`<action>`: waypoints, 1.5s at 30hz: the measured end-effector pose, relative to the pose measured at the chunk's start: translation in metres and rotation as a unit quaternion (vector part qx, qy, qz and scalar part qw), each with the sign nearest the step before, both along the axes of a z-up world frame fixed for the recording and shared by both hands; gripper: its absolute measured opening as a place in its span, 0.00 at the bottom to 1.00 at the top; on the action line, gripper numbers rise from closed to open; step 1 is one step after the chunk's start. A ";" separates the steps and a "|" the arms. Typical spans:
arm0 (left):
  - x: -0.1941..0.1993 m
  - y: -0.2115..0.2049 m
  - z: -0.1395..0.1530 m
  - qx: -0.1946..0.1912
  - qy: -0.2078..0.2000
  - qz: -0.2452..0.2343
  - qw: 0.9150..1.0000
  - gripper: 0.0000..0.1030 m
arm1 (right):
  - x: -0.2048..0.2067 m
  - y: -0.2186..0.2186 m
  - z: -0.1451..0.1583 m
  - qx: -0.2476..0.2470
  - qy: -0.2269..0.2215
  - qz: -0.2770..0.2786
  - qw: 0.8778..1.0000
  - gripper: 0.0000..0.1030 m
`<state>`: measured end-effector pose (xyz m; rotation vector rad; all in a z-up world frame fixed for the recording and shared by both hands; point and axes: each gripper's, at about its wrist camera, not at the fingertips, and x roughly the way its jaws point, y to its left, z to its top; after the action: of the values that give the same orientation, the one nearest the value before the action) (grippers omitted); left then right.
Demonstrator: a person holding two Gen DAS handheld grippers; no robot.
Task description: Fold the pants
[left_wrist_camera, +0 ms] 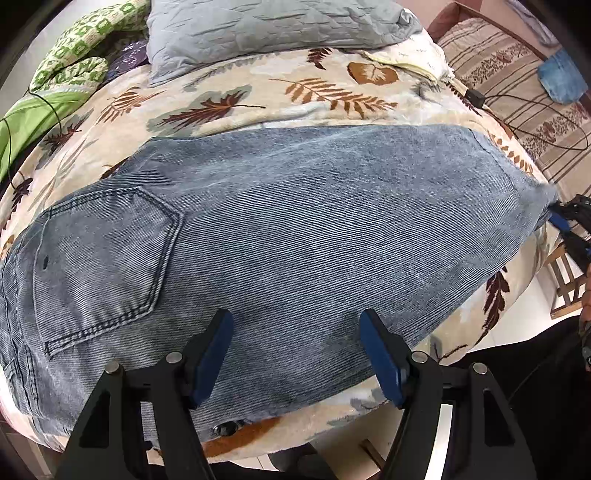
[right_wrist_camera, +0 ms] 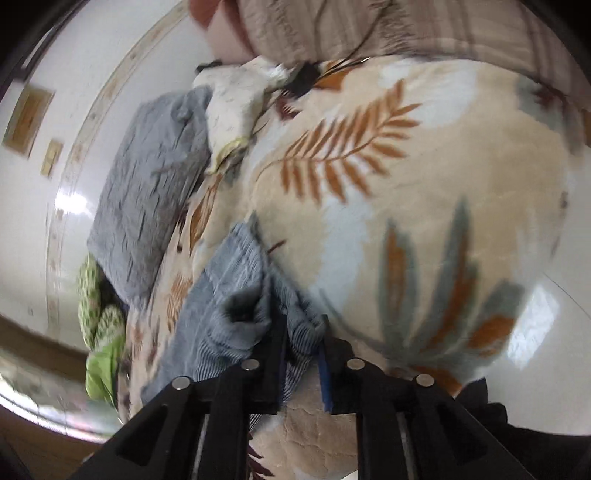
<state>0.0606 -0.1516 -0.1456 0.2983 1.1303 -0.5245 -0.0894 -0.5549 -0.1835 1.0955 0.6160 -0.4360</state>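
Note:
Pale blue denim pants [left_wrist_camera: 295,221] lie flat across a leaf-patterned blanket [left_wrist_camera: 258,99], folded lengthwise, with a back pocket [left_wrist_camera: 107,266] facing up at the left. My left gripper [left_wrist_camera: 297,321] hovers open over the near edge of the pants, with nothing between its blue pads. At the far right, my right gripper [left_wrist_camera: 565,218] holds the leg end. In the right wrist view, the right gripper [right_wrist_camera: 301,325] is shut on a bunched fold of the pants [right_wrist_camera: 236,295], lifted slightly off the blanket [right_wrist_camera: 406,221].
A grey quilted pillow [left_wrist_camera: 277,29] and a green patterned cloth [left_wrist_camera: 74,59] lie at the back. A black adapter with a cable [left_wrist_camera: 474,98] rests on a striped cover [left_wrist_camera: 517,92] to the right, near a denim piece [left_wrist_camera: 561,77]. A wooden stool [left_wrist_camera: 565,273] stands beside the bed.

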 end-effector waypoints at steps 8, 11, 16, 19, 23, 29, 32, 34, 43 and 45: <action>-0.006 0.043 0.027 -0.018 -0.048 0.038 0.998 0.69 | 0.030 0.044 0.072 -0.174 -0.020 0.071 0.982 0.17; 0.006 0.090 0.041 -0.004 -0.070 0.103 0.992 0.69 | 0.072 0.078 0.064 -0.168 -0.009 0.153 0.974 0.17; 0.030 0.189 0.049 0.005 -0.078 0.240 0.968 0.69 | 0.110 0.115 0.032 -0.130 0.030 0.222 0.966 0.17; 0.041 0.230 0.038 0.008 -0.067 0.291 0.954 0.69 | 0.124 0.133 0.016 -0.134 0.063 0.248 0.957 0.17; 0.048 0.252 0.007 0.002 -0.034 0.306 0.951 0.72 | 0.127 0.137 0.003 -0.135 0.082 0.252 0.955 0.18; 0.035 0.253 -0.005 0.009 -0.040 0.290 0.956 0.79 | 0.124 0.144 0.002 -0.167 0.081 0.272 0.944 0.18; 0.032 0.252 -0.006 0.011 -0.042 0.275 0.960 0.80 | 0.118 0.149 0.002 -0.180 0.085 0.282 0.938 0.18; 0.031 0.253 -0.005 0.011 -0.037 0.275 0.961 0.80 | 0.117 0.151 0.004 -0.187 0.091 0.286 0.935 0.18; 0.036 0.250 0.046 0.026 -0.099 0.281 0.954 0.78 | 0.113 0.158 0.022 -0.212 0.070 0.277 0.934 0.17; 0.050 0.253 0.055 0.023 -0.111 0.297 0.948 0.78 | 0.112 0.163 0.033 -0.230 0.042 0.276 0.932 0.17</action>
<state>0.1103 0.1015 -0.0906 0.0423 0.9520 0.0698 0.0227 -0.3917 -0.1503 0.4262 0.8148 -0.1210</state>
